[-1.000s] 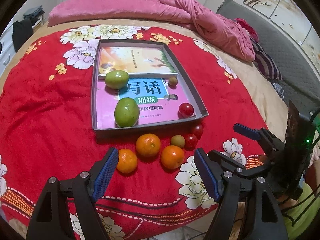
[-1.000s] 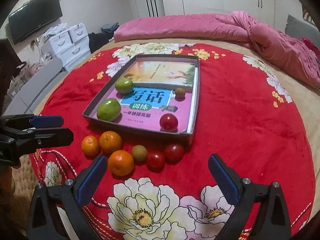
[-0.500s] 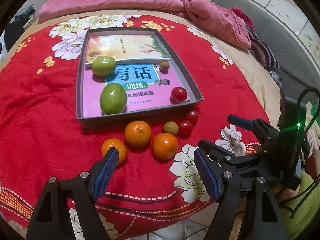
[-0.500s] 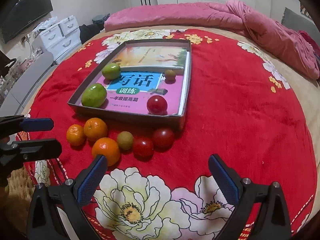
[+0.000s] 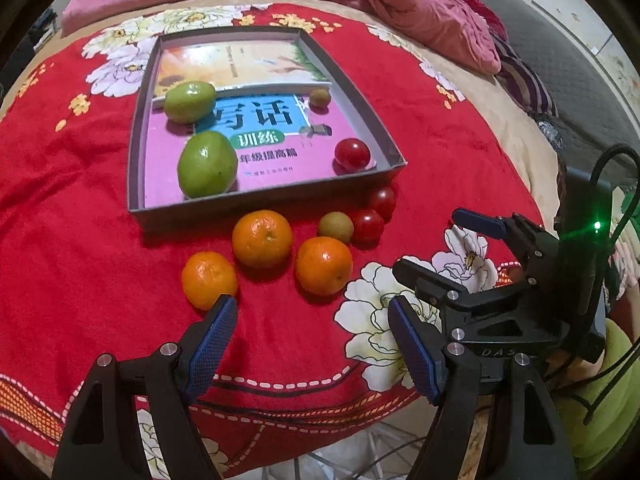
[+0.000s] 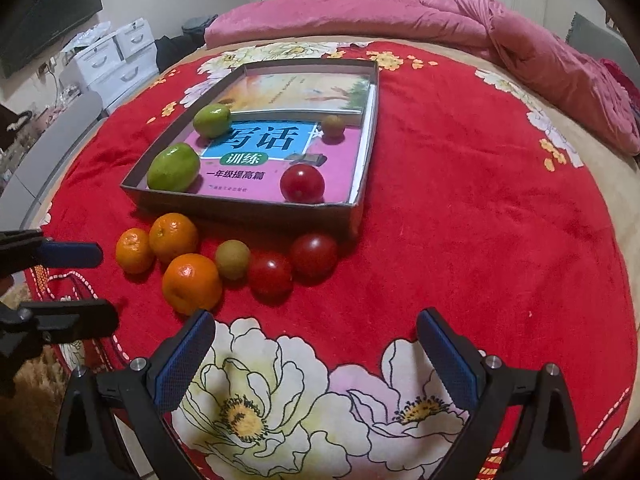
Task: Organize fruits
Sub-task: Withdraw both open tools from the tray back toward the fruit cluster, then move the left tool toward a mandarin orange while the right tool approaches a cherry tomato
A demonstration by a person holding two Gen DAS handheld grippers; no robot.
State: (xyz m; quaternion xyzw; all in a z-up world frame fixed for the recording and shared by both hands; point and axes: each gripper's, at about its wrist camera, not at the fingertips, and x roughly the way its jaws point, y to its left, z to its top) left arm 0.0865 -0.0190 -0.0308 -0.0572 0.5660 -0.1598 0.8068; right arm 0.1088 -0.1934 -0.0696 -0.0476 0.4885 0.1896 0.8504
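Observation:
A grey shallow box (image 5: 264,200) (image 6: 248,210) lies on the red flowered blanket. In it, on two books, are two green fruits (image 5: 207,164) (image 5: 189,101), a small brown-green fruit (image 5: 320,97) and a red tomato (image 5: 351,153) (image 6: 302,183). In front of the box lie three oranges (image 5: 209,274) (image 5: 262,238) (image 5: 324,265), a small brown-green fruit (image 5: 335,227) (image 6: 232,259) and two tomatoes (image 5: 367,225) (image 6: 314,254). My left gripper (image 5: 310,320) is open and empty, just short of the oranges. My right gripper (image 6: 316,332) is open and empty, just short of the tomatoes.
A pink quilt (image 5: 400,4) (image 6: 440,20) is bunched at the back of the bed. White drawers (image 6: 116,56) and a dark screen (image 6: 48,12) stand at the left. The bed's front edge is right under both grippers.
Both grippers have moved forward and down toward the fruit row in front of the box. Both stay open. No fruit has moved.

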